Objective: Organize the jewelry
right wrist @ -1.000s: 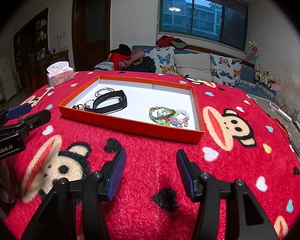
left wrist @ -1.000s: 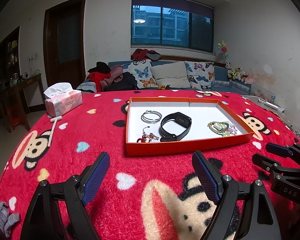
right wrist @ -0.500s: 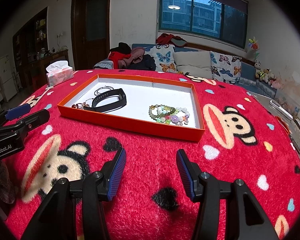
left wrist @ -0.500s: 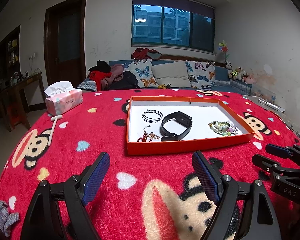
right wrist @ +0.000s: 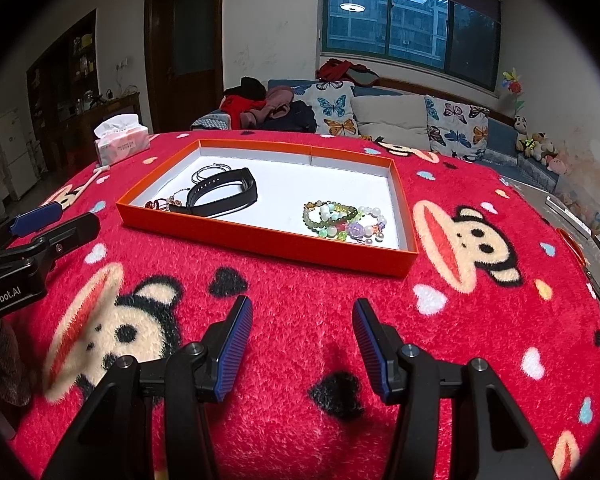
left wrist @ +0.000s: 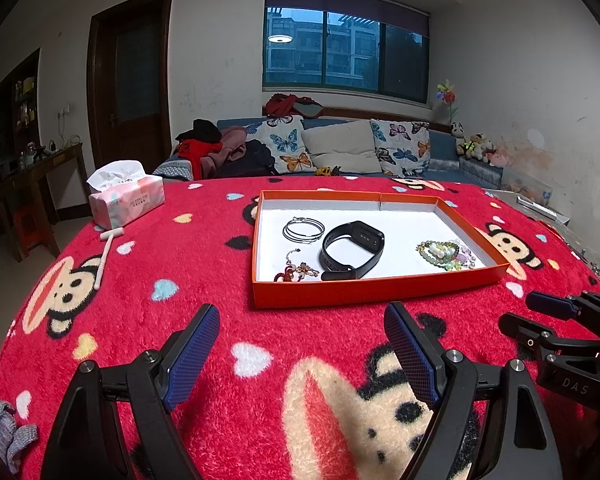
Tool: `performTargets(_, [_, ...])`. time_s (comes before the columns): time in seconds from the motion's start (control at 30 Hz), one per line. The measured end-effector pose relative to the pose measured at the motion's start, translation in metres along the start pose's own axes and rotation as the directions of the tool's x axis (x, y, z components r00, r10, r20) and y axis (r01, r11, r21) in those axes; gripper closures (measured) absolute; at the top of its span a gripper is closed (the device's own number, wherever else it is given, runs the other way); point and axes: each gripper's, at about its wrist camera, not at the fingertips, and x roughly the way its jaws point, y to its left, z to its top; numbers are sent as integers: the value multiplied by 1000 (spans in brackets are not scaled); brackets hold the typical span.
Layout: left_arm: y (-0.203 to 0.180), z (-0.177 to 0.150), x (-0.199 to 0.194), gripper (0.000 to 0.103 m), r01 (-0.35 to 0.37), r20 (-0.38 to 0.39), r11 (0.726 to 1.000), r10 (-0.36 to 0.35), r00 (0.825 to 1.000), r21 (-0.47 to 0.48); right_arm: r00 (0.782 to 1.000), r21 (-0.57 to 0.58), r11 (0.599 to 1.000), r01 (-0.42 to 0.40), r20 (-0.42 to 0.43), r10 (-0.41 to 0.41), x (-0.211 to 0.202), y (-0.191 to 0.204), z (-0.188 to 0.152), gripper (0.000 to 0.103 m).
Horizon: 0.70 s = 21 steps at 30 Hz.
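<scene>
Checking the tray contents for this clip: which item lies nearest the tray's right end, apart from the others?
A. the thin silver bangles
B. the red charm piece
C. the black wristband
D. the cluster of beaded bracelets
D: the beaded bracelets lie alone near the right end of the orange tray, while the black wristband, silver bangles and red charm piece are grouped at the left end.

Blanket [left wrist: 204, 264]: red fleece, cartoon monkey faces, scattered hearts in white, black, blue, yellow. Tray [left wrist: 364, 292]: orange walls, white floor. Watch band [left wrist: 350, 252]: black. Hoops [left wrist: 303, 229]: silver. Beaded bracelets [right wrist: 342, 220]: green, white, purple, yellow. Charm bracelet [left wrist: 296, 272]: red, gold. Tissue pack [left wrist: 126, 200]: pink-white. Cushions [left wrist: 286, 148]: white, butterfly print. Gripper pads [left wrist: 190, 354]: blue, black frames.
</scene>
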Motion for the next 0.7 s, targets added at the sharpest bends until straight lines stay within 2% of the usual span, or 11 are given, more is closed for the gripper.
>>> performTargets(0.7, [-1,0,0,13,-2,0,1000,2,1000,0,1000,-2,1000,0,-1,0,1,0,2,46])
